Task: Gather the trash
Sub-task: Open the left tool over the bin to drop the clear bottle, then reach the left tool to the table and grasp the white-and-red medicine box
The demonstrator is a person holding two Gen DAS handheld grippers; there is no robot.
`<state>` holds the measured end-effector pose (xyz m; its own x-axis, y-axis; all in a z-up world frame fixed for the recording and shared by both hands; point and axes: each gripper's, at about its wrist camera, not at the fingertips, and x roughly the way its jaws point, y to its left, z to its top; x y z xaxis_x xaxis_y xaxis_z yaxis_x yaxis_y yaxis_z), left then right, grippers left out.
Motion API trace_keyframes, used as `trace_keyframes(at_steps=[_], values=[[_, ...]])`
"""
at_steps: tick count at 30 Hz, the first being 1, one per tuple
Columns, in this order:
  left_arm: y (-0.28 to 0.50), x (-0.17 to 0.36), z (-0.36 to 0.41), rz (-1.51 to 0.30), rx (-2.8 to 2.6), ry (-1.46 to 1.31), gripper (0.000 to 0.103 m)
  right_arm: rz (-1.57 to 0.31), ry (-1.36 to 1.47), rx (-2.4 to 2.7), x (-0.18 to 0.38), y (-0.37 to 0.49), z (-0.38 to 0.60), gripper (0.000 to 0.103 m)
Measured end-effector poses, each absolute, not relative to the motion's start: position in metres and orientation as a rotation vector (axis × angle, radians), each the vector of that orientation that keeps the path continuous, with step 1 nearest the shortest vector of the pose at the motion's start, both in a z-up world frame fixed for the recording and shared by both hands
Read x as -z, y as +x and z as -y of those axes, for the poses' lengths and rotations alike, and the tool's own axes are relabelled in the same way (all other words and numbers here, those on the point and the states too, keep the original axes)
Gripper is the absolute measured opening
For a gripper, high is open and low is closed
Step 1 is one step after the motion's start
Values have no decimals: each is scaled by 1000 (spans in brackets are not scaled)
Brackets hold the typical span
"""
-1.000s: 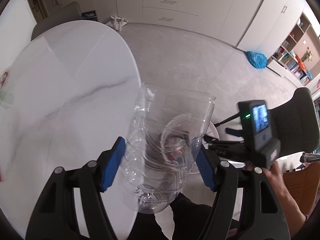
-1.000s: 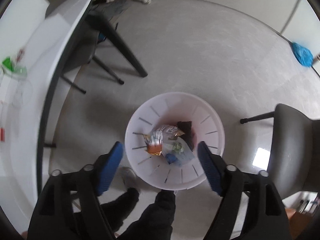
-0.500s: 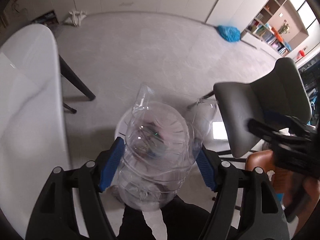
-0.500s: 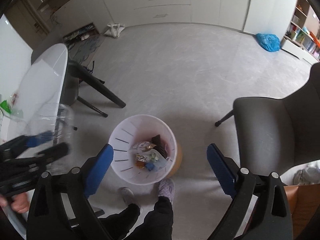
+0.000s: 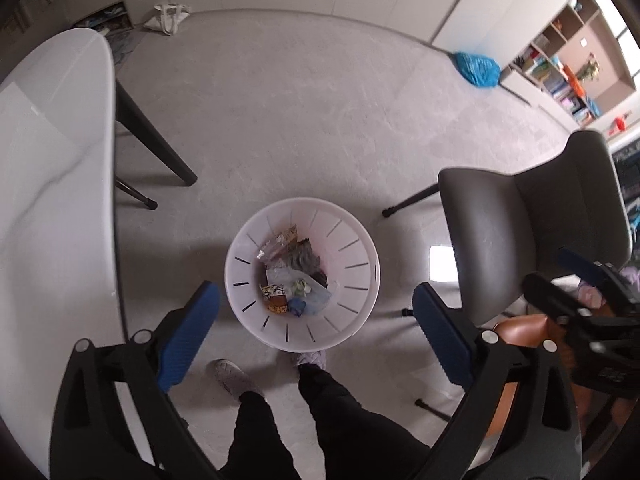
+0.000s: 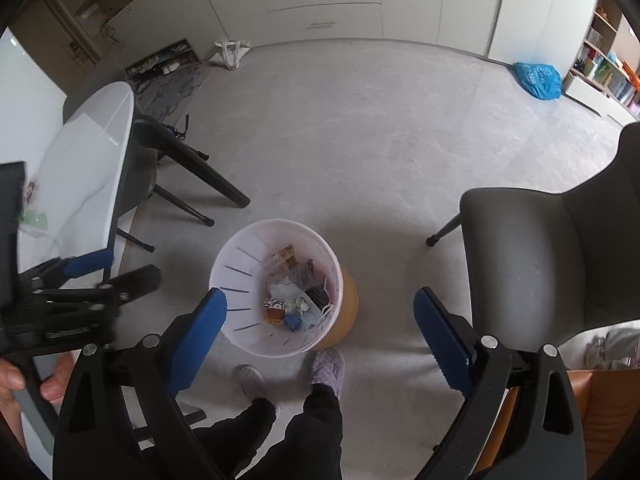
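A white slotted trash bin [image 5: 360, 240] stands on the floor below me, holding wrappers and crumpled plastic [image 5: 294, 280]; it also shows in the right wrist view [image 6: 240, 276]. My left gripper [image 5: 316, 320] is open and empty, its jaws wide apart above the bin. My right gripper [image 6: 320, 324] is open and empty, also over the bin. The left gripper shows from the side in the right wrist view [image 6: 120, 268]. The clear plastic bottle is not clearly visible among the trash.
A white marble table [image 5: 52, 168] with black legs is at the left. A grey chair [image 5: 532, 232] stands to the right of the bin. My feet [image 6: 288, 372] are next to the bin. A blue bag [image 5: 478, 68] lies far off.
My left gripper held a clear plastic bottle, carried it from the table to above the bin, and has opened. The bottle is gone from its jaws. The right gripper rose and opened wider.
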<state>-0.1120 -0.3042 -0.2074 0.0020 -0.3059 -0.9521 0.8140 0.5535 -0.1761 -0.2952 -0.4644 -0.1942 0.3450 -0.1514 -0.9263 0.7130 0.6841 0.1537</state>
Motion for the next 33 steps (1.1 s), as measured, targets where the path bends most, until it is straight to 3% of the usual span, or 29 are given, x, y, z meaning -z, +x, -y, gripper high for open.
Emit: trace_keyframes(at_steps=[12, 33], values=[[-75, 132, 228, -1175, 761, 346, 95, -1097, 436, 425, 173, -223, 409, 98], [-2, 82, 49, -1083, 335, 114, 95, -1011, 215, 43, 118, -78, 260, 100]])
